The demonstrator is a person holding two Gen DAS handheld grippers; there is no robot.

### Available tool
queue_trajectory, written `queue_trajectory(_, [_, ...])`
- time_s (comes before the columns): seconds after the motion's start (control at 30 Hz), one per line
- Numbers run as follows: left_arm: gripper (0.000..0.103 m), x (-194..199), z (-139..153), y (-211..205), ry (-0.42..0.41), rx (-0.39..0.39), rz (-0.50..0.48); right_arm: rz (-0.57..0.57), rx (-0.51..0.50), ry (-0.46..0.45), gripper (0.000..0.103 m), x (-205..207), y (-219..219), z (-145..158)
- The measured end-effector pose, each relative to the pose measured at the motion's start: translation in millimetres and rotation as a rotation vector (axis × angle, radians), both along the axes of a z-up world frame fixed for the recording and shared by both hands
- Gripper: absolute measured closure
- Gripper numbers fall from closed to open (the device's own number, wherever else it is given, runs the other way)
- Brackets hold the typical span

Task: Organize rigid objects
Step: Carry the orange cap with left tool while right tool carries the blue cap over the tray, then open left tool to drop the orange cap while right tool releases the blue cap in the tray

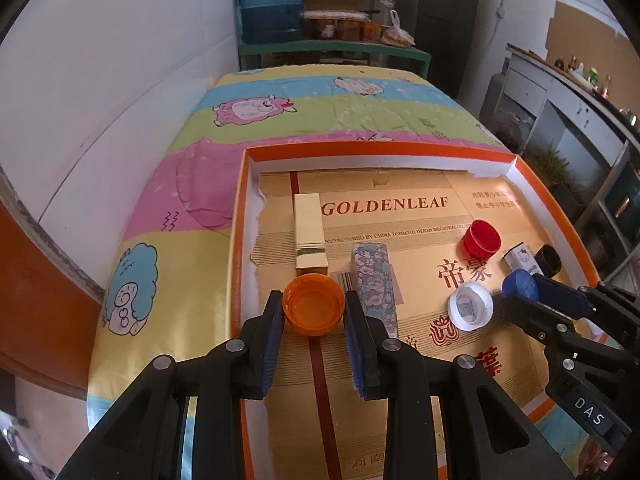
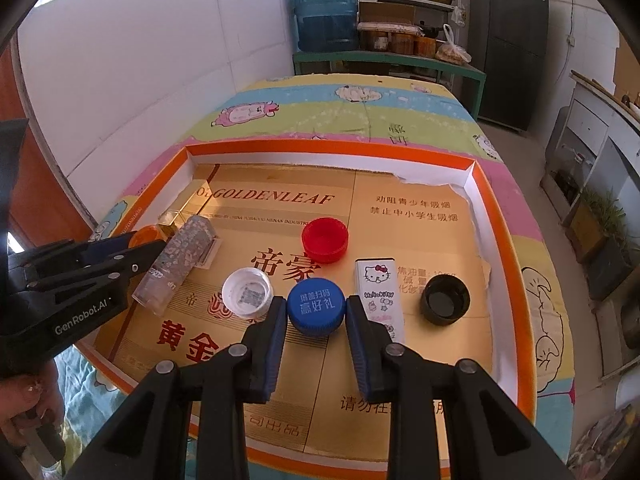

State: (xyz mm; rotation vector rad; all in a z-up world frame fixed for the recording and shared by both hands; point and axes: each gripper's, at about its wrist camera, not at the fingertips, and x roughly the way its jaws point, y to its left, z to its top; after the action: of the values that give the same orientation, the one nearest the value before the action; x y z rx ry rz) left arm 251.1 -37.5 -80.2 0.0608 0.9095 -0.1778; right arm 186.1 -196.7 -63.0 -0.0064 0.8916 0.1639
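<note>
The left hand-held gripper [image 1: 313, 308] pinches an orange cap [image 1: 313, 305] between its blue pads, open side up, just in front of a gold box [image 1: 310, 236] at the left of the orange-rimmed tray [image 1: 560, 216]. The right hand-held gripper [image 2: 316, 310] brackets a blue cap [image 2: 316, 306] lying printed top up near the tray's middle; its pads look to be touching the cap's ribbed sides, so it reads as a pinch.

The likeliest trouble is a slip: both caps are shallow and round, held only at the rim, and a tilt or an uneven squeeze could pop one out to roll across the glossy gold cardboard lining. The white cap [image 2: 248, 294] sits just beside the right gripper's left finger, and the Hello Kitty box [image 2: 380, 296] is near its right finger (either could be nudged on a careless lift).

The right wrist view shows the Hello Kitty print, the whole black cap [image 2: 445, 299] and the red cap [image 2: 325, 239] lying top up; the left wrist view gives only partial sight of that box and black cap. The left view alone shows the orange cap's hollow and the floral box [image 1: 374, 280] clearly.
</note>
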Motion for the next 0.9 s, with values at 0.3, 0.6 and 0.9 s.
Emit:
queue_trajectory(0.3, [0.072, 0, -1, -1, -0.015, 0.001, -0.006, 0.002, -0.012, 0.015, 0.073, 1, 2, -7])
queue_trajectory(0.6, [0.056, -7, 12, 6, -0.069, -0.044, -0.007, 0.002, 0.003, -0.003, 0.068, -5, 0, -4])
queue_trajectory(0.9, [0.051, -19, 19, 9, -0.07, -0.081, -0.023, 0.013, -0.007, -0.024, 0.065, -17, 5, 4])
